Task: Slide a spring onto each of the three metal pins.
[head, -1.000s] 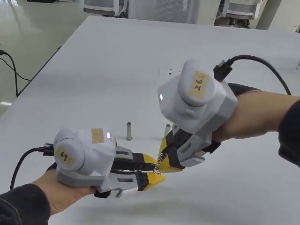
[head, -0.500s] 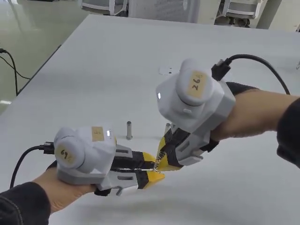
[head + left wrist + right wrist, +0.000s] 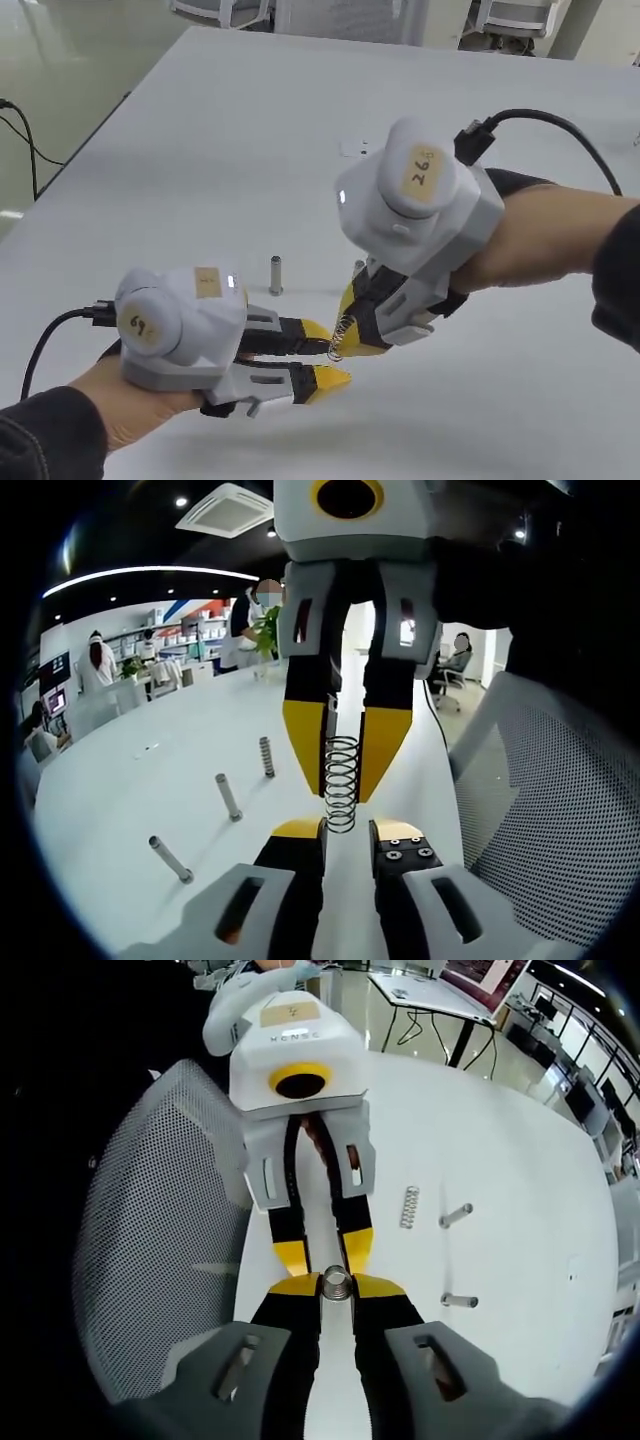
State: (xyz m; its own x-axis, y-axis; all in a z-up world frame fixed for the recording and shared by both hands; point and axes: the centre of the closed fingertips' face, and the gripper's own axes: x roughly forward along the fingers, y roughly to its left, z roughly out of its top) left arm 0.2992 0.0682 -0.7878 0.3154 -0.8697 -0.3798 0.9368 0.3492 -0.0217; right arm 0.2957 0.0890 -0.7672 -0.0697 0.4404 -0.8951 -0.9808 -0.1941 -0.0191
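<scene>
Pins [image 3: 228,796] upright; tbl [image 3: 250,130] open beyond.

We read a handwritten "26" on the tan paper sticker [image 3: 424,170] atop the white housing of the right claw [image 3: 350,335], and "69" on the round tan sticker [image 3: 137,328] of the left claw [image 3: 331,356].

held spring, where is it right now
Centre of the left gripper view: the spring is pinched in the right gripper above it, its free end at the left gripper's tips.
</scene>
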